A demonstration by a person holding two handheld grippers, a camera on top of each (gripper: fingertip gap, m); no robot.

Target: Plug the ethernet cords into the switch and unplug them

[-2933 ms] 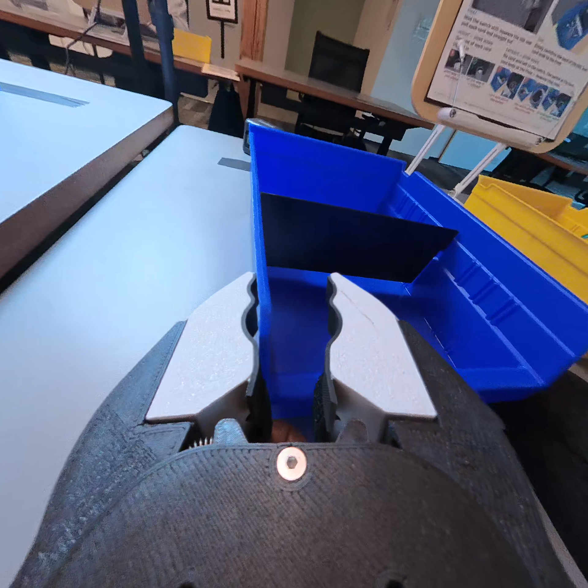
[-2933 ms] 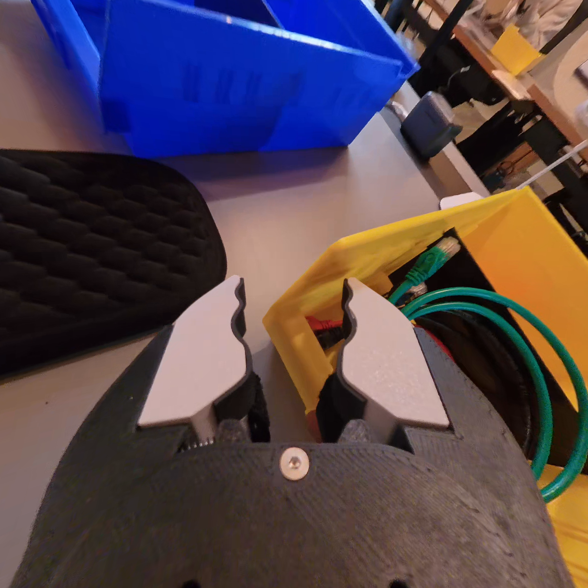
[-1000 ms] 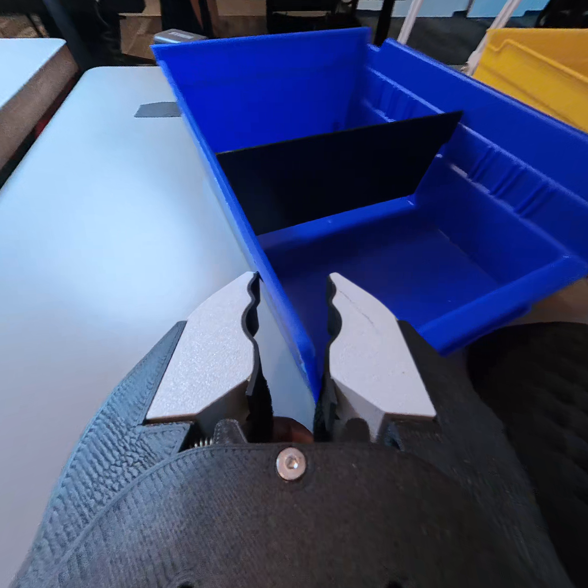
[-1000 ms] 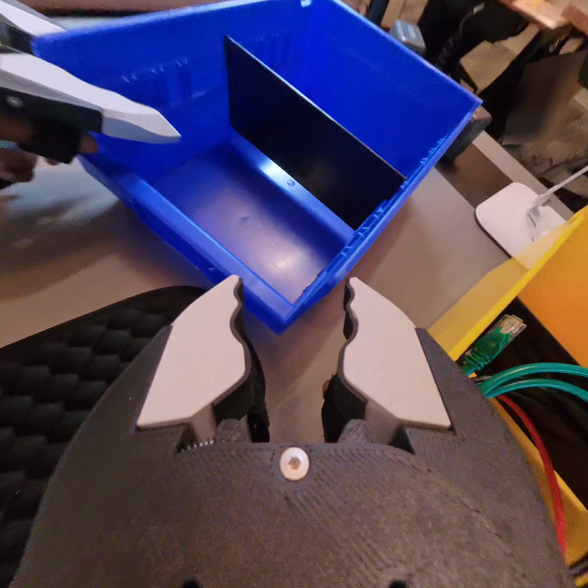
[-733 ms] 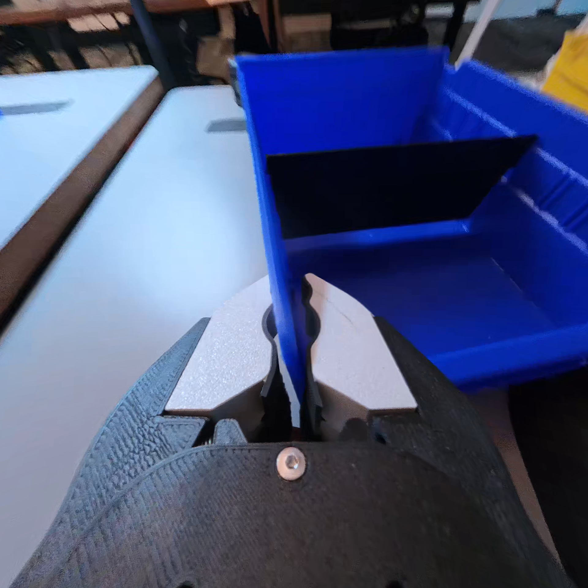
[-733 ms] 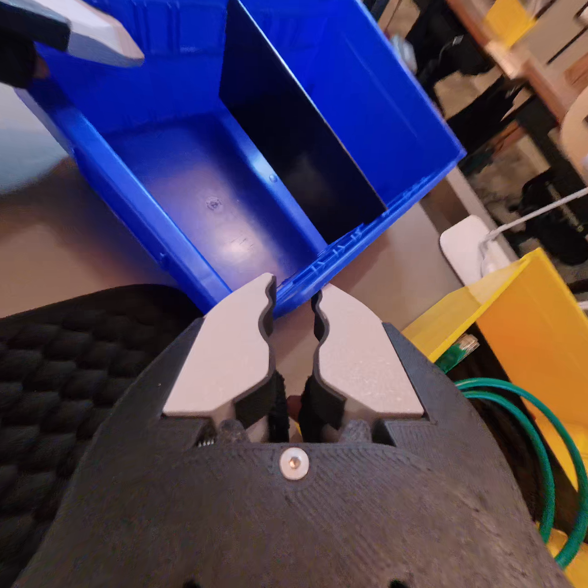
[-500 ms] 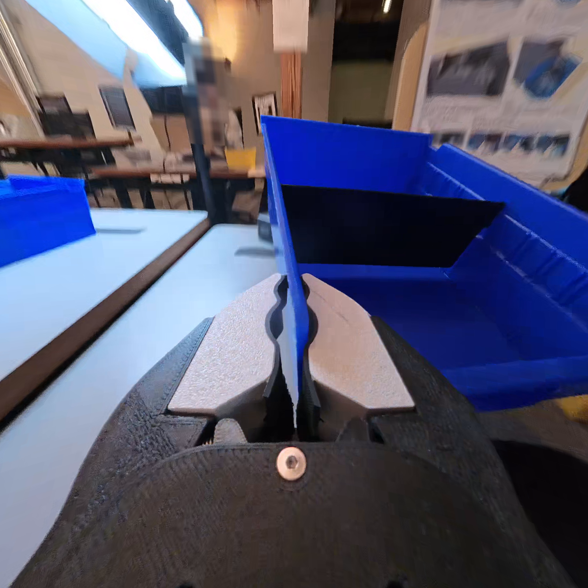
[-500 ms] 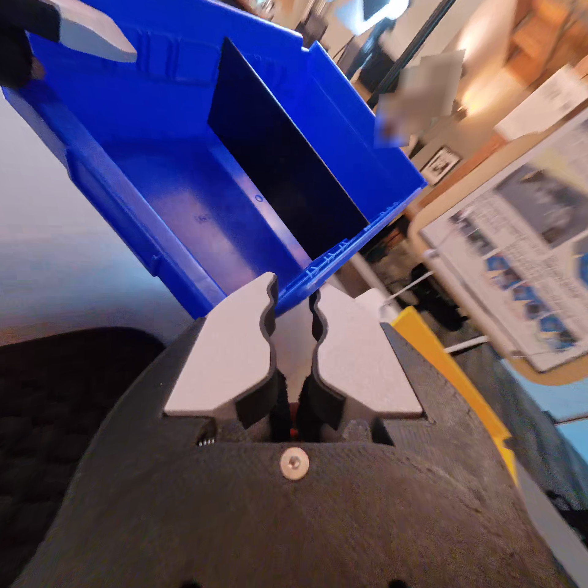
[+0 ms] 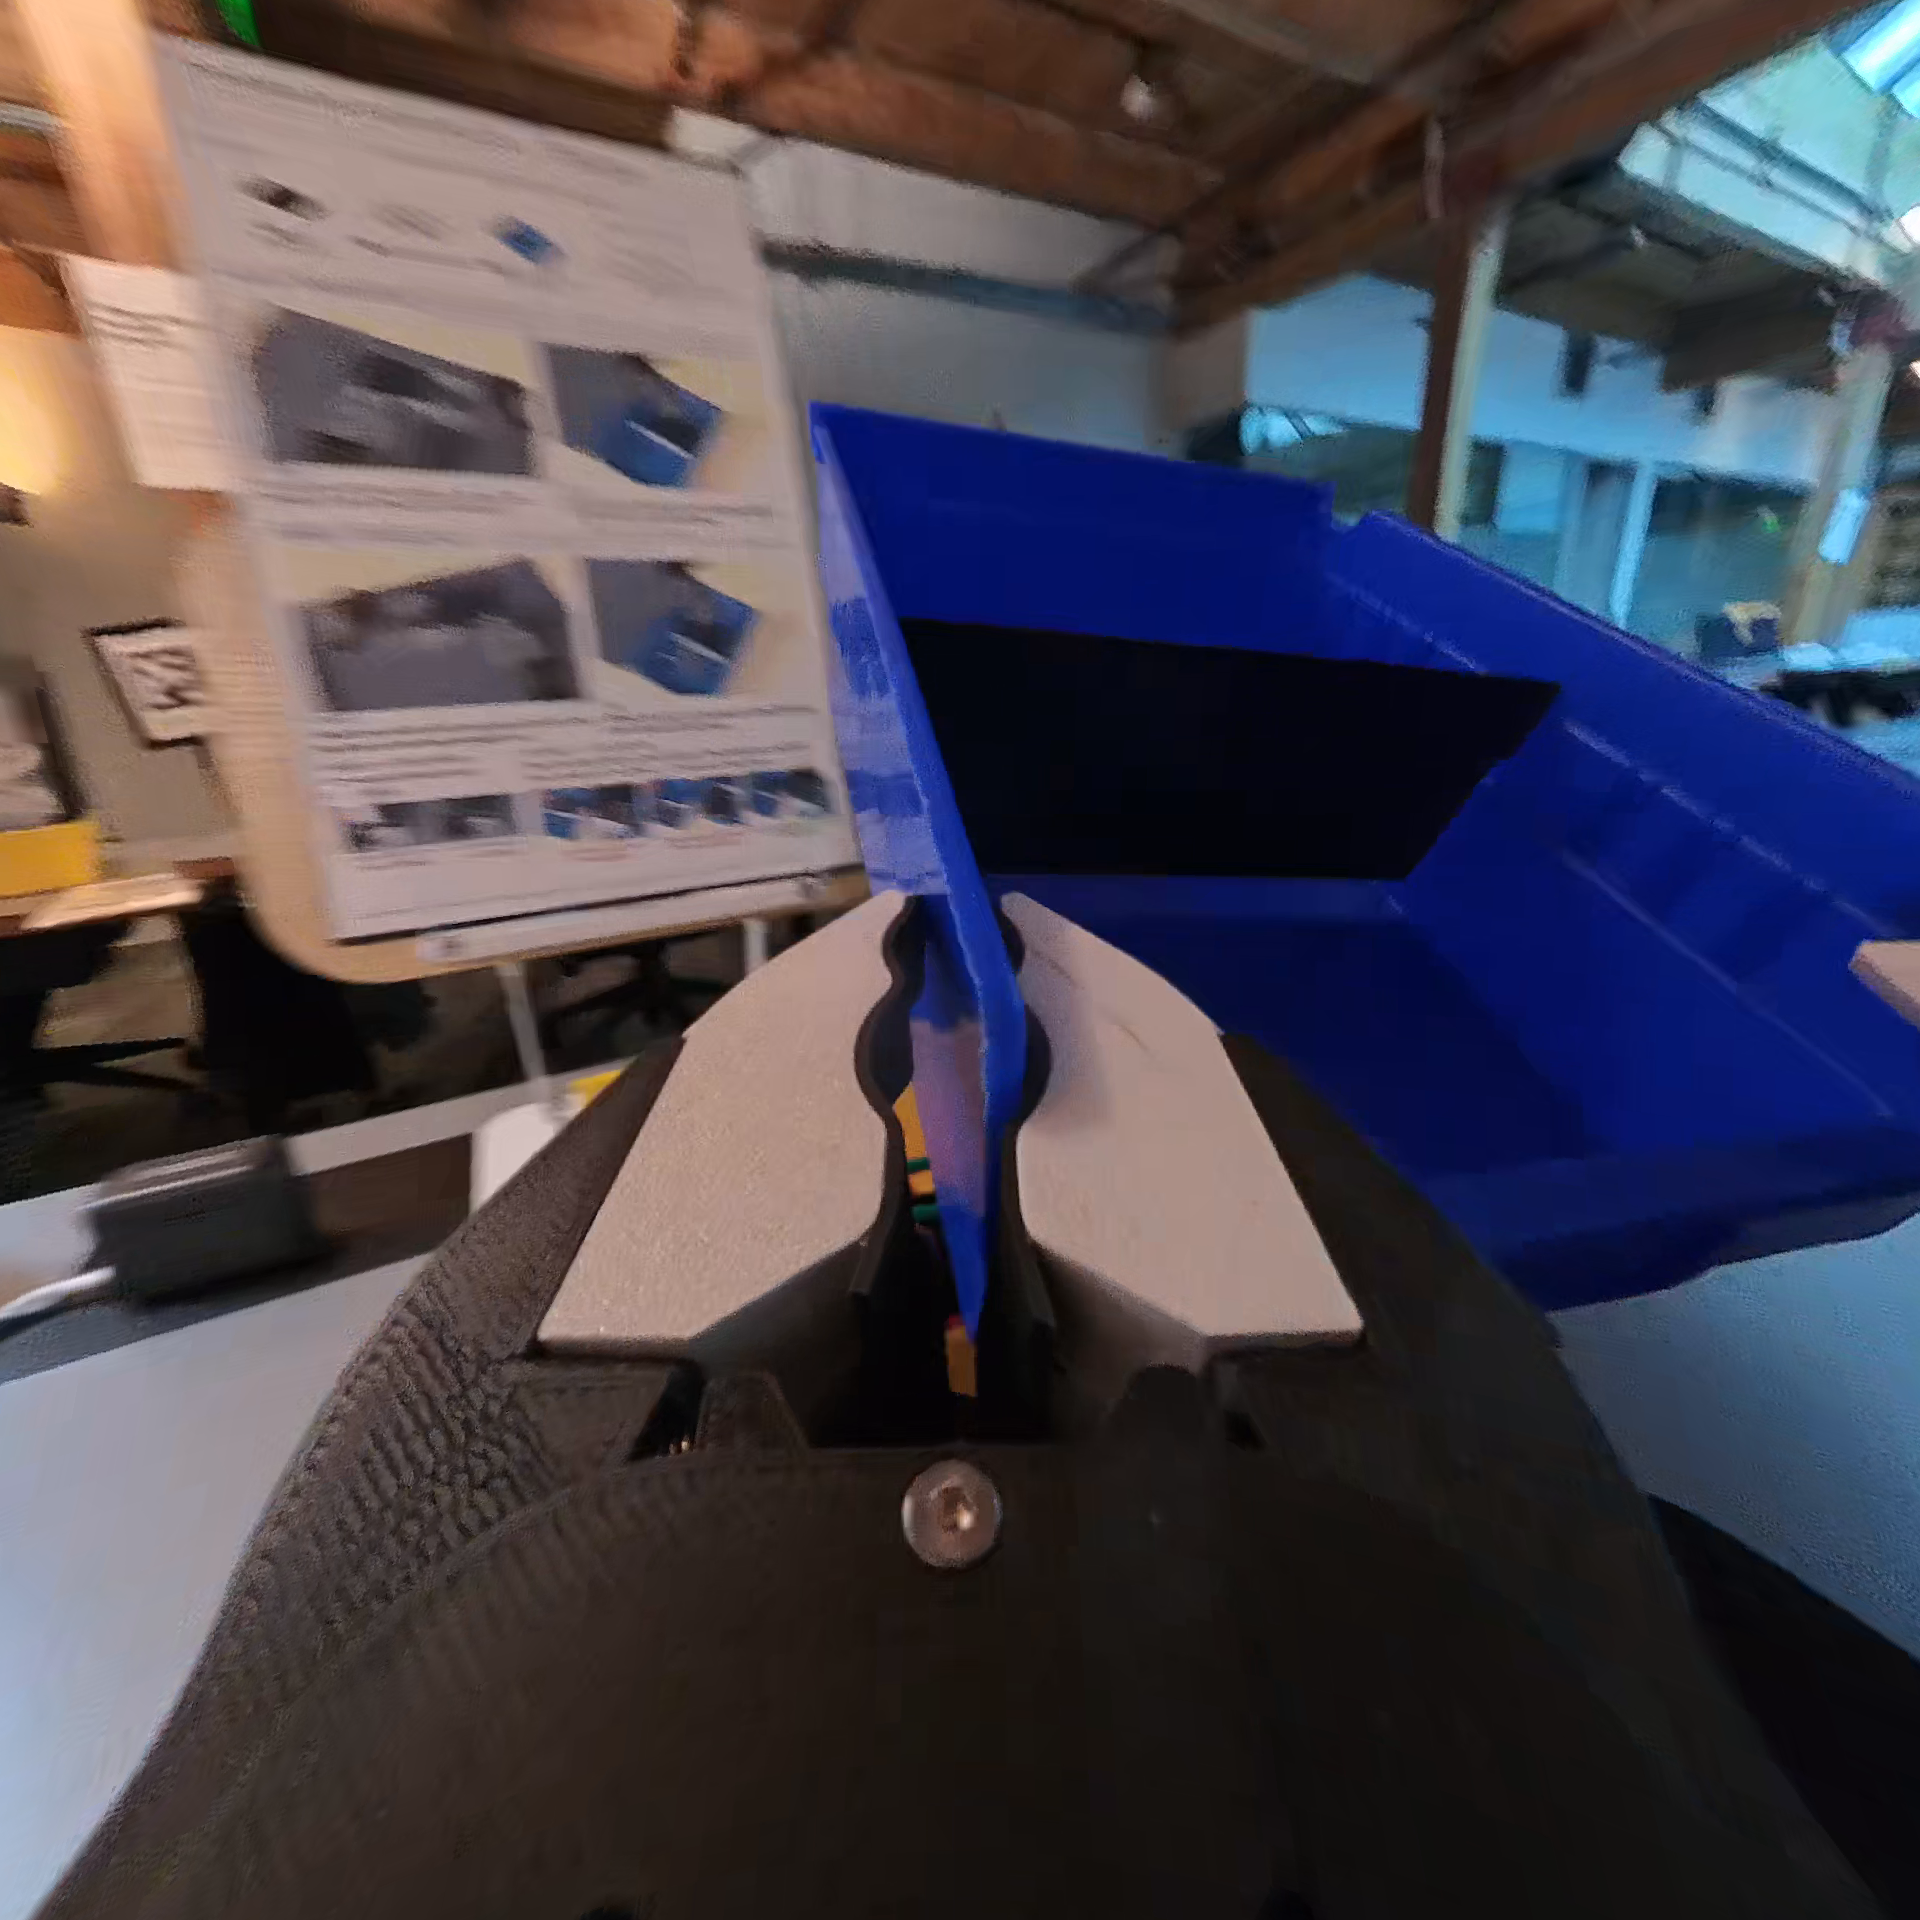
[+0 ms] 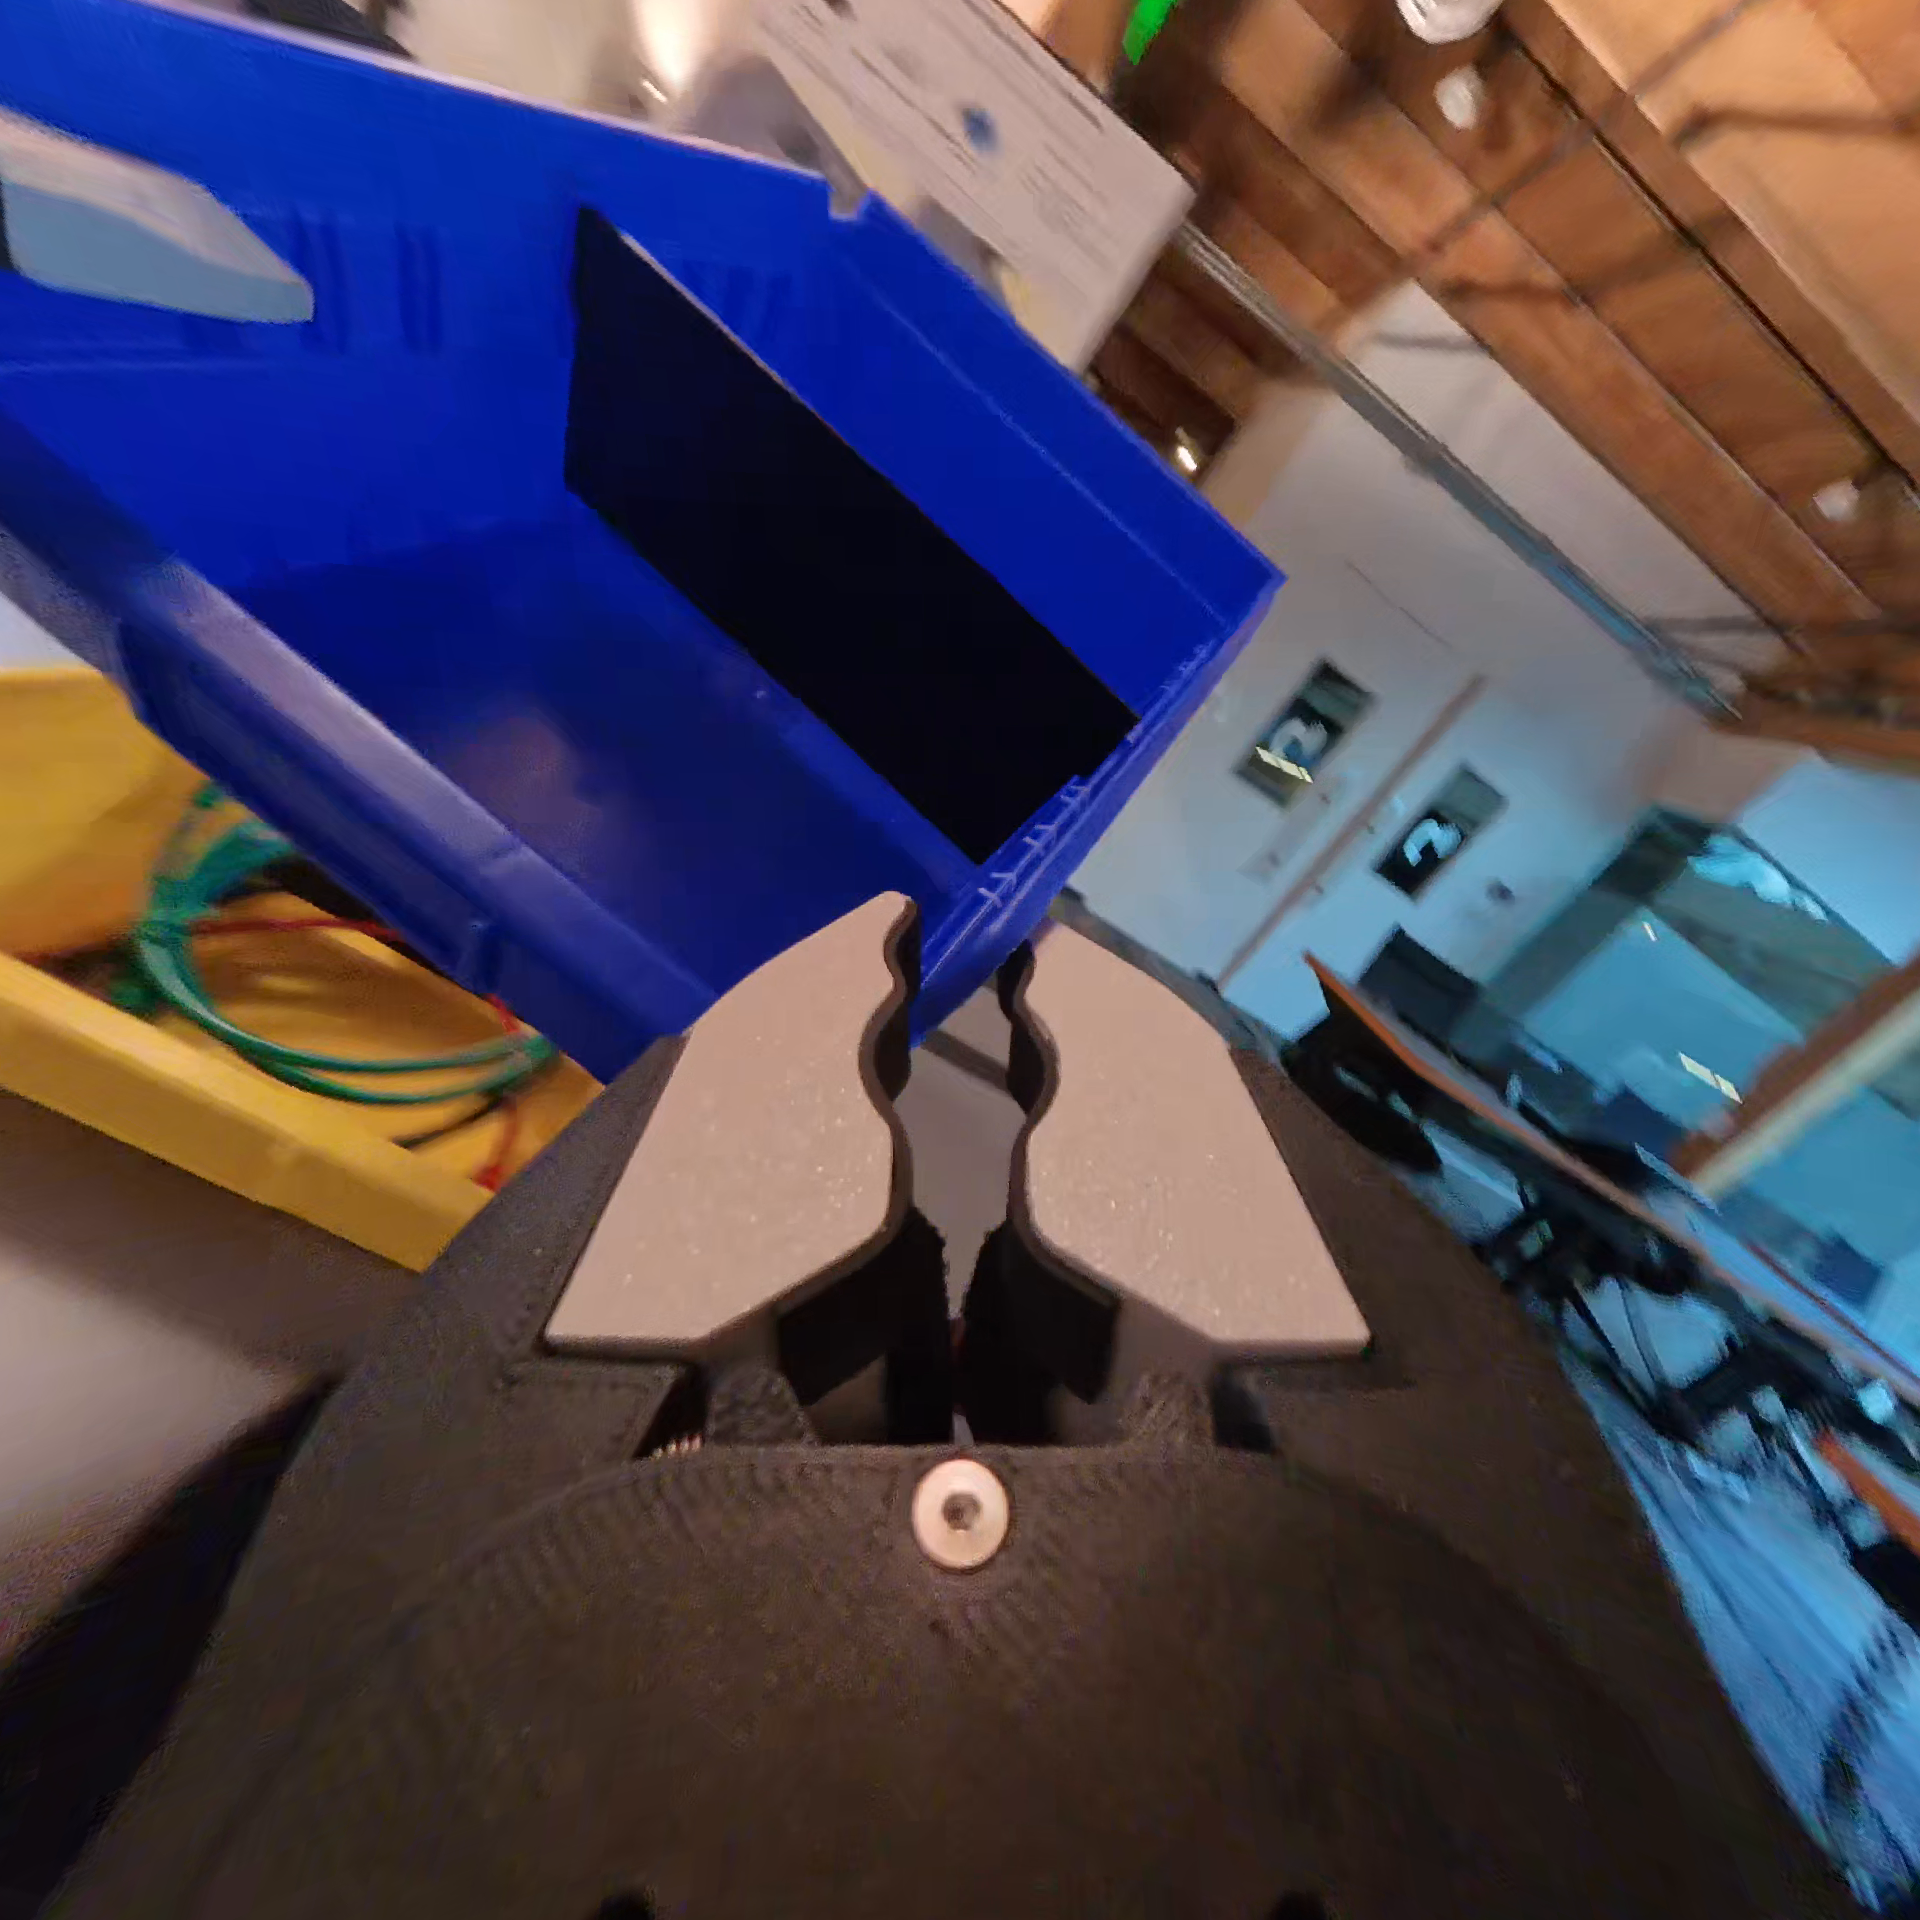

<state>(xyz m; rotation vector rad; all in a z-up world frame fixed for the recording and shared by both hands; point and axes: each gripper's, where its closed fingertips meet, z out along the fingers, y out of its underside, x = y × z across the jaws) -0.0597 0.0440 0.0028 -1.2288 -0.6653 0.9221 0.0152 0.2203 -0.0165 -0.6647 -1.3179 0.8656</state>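
Observation:
A blue bin [image 9: 1455, 1039] with a black divider [image 9: 1195, 758] is held in the air, tilted. My left gripper [image 9: 956, 914] is shut on the bin's left side wall. My right gripper [image 10: 961, 935] is shut on the rim at the bin's [image 10: 520, 644] near right corner. The left gripper's finger [image 10: 135, 249] shows at the bin's far side in the right wrist view. The bin's near compartment is empty. Green and red ethernet cords [image 10: 312, 1049] lie coiled in a yellow bin [image 10: 208, 1153] below the blue one. No switch is in view.
A poster board [image 9: 499, 540] on a stand is behind the grey table [image 9: 156, 1558]. A small dark device [image 9: 197, 1226] with a white cable sits at the table's far edge. A black mat [image 10: 94, 1683] lies near me. Other tables stand far right. My right fingertips sit around 20 cm from my left ones.
Both grippers closed on the blue bin's walls and lifted it off the table. It now hangs tilted above the yellow bin, and both views swung upward toward the room.

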